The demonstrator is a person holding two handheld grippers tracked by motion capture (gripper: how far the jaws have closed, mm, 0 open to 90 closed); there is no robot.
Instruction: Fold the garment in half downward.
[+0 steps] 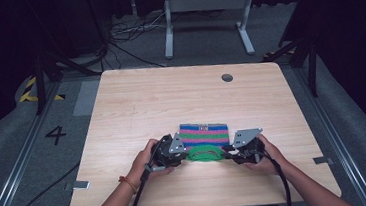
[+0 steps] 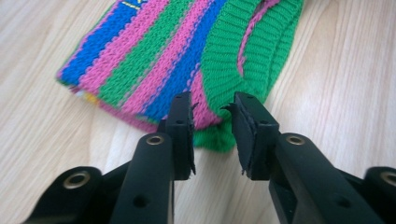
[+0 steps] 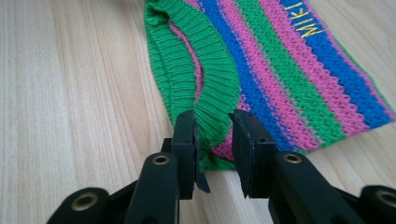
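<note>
Wooden table (image 1: 136, 102), striped beanie (image 1: 204, 133) (flat)

Knitted hat (image 1: 205, 133) striped blue, pink, green; green ribbed cuff (image 1: 204, 154).

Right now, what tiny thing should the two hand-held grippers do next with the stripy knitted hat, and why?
Probably close both on the green cuff. The left hand-held gripper and the right hand-held gripper each sit at one end of the striped hat's ribbed edge, jaws slightly apart with the knit between them, apparently not yet pinched. The hat lies flat on the table, so a firm pinch should come before any lifting.
</note>
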